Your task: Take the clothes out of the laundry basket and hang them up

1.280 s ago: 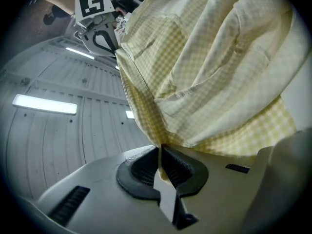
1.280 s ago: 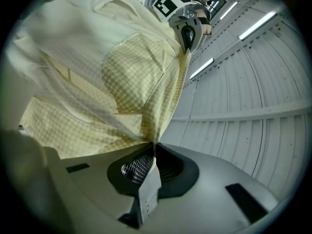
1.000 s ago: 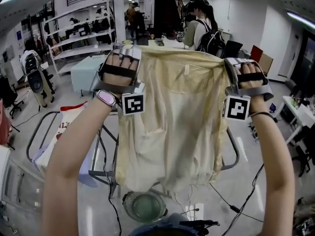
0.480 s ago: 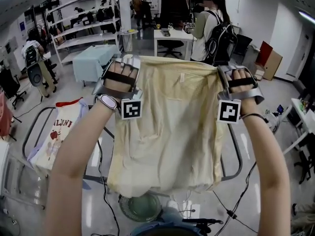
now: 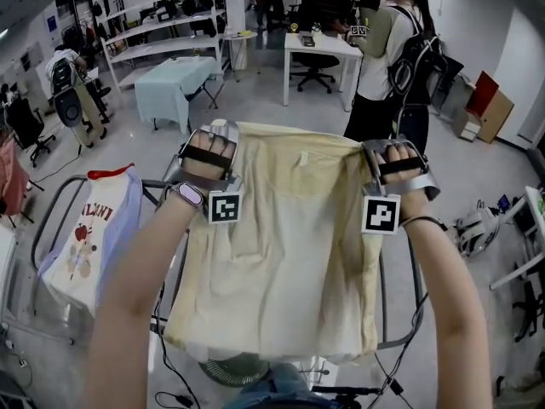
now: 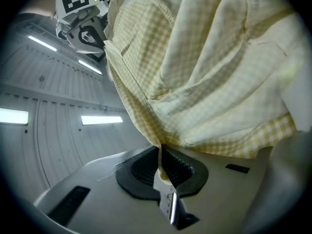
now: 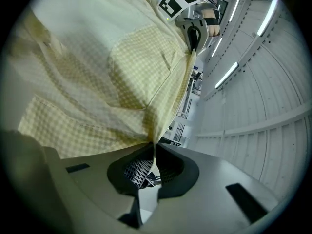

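Note:
A pale yellow checked garment point(image 5: 289, 245) hangs spread out between my two grippers, above a metal drying rack point(image 5: 417, 284). My left gripper point(image 5: 220, 133) is shut on its top left corner, my right gripper point(image 5: 381, 147) on its top right corner. In the left gripper view the fabric point(image 6: 209, 67) runs down into the closed jaws of the left gripper point(image 6: 162, 167). The right gripper view shows the same cloth point(image 7: 97, 77) pinched in the right gripper point(image 7: 152, 161). The round mesh laundry basket point(image 5: 232, 371) stands on the floor, partly hidden under the garment's lower hem.
A white printed T-shirt point(image 5: 89, 228) hangs on the rack's left side. Cables point(image 5: 170, 382) lie on the floor near the basket. A person with a backpack point(image 5: 400, 54) stands behind the rack, with tables point(image 5: 319, 45) and shelves point(image 5: 162, 24) further back.
Both grippers have come down and forward with the garment still stretched between them. Its top edge has dropped from head height to just above the rack.

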Motion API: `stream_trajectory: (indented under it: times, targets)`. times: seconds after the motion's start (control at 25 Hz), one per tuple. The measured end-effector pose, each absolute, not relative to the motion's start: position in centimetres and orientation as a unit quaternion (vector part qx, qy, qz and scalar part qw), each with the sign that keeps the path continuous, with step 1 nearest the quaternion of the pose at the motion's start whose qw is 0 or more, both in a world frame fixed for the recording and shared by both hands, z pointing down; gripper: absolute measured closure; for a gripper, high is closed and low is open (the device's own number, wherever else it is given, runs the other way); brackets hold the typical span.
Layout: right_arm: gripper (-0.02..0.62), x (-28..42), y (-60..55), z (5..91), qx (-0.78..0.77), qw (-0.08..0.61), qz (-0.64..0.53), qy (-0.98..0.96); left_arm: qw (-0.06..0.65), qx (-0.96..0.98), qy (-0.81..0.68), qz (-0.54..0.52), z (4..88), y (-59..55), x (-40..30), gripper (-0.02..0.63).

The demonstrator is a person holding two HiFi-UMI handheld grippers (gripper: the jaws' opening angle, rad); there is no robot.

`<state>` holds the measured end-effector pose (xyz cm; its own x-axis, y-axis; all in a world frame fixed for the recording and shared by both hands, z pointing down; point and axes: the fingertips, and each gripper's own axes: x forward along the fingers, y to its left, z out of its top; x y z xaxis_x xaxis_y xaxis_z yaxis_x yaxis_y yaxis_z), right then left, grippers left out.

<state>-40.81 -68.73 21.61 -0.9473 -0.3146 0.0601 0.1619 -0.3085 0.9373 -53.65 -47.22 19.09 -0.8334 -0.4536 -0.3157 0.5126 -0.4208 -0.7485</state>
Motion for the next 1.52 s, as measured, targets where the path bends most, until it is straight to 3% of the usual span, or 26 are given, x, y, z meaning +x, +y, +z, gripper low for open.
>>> stream_trajectory:
  times: [0.52, 0.84, 0.88, 0.96, 1.0, 1.04, 1.24, 1.52]
  targets:
    - [0.578, -46.8, -71.3, 35.8, -0.029, 0.189, -0.767, -0.613, 0.206, -0.062, 0.443, -0.870, 33.7, -49.9, -59.3, 0.589]
    - [0.578, -47.4, -73.7, 43.2, -0.057, 0.291, -0.753, -0.587, 0.145, -0.109, 0.494, -0.850, 38.9, -50.4, -60.6, 0.588]
    - [0.559, -47.3, -74.0, 43.8, -0.059, 0.308, -0.740, -0.596, 0.127, -0.110, 0.509, -0.844, 39.1, -50.2, -61.0, 0.556]
    - [0.419, -47.1, -74.5, 44.4, -0.056, 0.336, -0.701, -0.626, 0.082, -0.102, 0.555, -0.822, 38.8, -49.6, -62.0, 0.281]
    - [0.342, -47.0, -74.7, 44.3, -0.051, 0.346, -0.683, -0.641, 0.067, -0.095, 0.578, -0.808, 38.2, -49.2, -62.3, 0.214]
    - [0.311, -46.8, -74.9, 44.1, -0.046, 0.350, -0.671, -0.652, 0.058, -0.088, 0.595, -0.797, 37.5, -48.9, -62.5, 0.185]
    - [0.310, -45.4, -74.1, 42.4, -0.036, 0.341, -0.670, -0.658, 0.039, -0.090, 0.620, -0.779, 35.8, -47.8, -61.5, 0.158]
    - [0.310, -42.0, -70.9, 38.7, -0.014, 0.340, -0.656, -0.674, 0.072, -0.082, 0.653, -0.749, 32.0, -45.9, -58.1, 0.145]
